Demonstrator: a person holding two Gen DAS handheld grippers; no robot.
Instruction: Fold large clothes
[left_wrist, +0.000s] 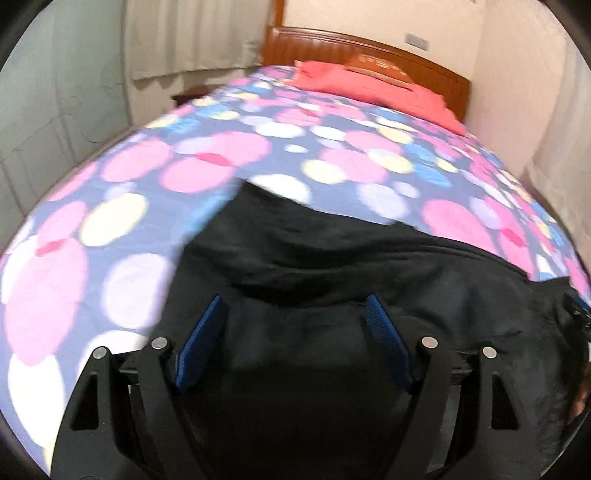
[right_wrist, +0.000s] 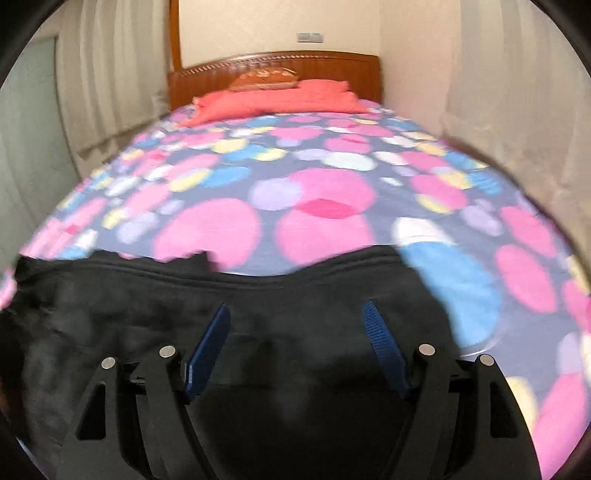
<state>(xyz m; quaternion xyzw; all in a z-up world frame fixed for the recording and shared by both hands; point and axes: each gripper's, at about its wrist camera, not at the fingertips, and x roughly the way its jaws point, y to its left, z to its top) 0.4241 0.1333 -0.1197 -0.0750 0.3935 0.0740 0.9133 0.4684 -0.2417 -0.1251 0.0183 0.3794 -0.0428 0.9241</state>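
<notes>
A large black garment (left_wrist: 332, 258) lies on the near end of a bed with a dotted pink, blue and white cover (left_wrist: 184, 158). My left gripper (left_wrist: 295, 306) is open, its blue pads spread wide just above the garment's left part. In the right wrist view the same black garment (right_wrist: 147, 295) spreads to the left, with a stitched hem along its far edge. My right gripper (right_wrist: 295, 314) is open over the garment's right part. Nothing is held. The frames are blurred.
A red pillow (right_wrist: 273, 99) and a brown cushion (right_wrist: 266, 77) lie at the far end against the wooden headboard (right_wrist: 332, 62). Curtains (right_wrist: 103, 74) hang on the left, and a wall (right_wrist: 498, 92) runs close along the bed's right side.
</notes>
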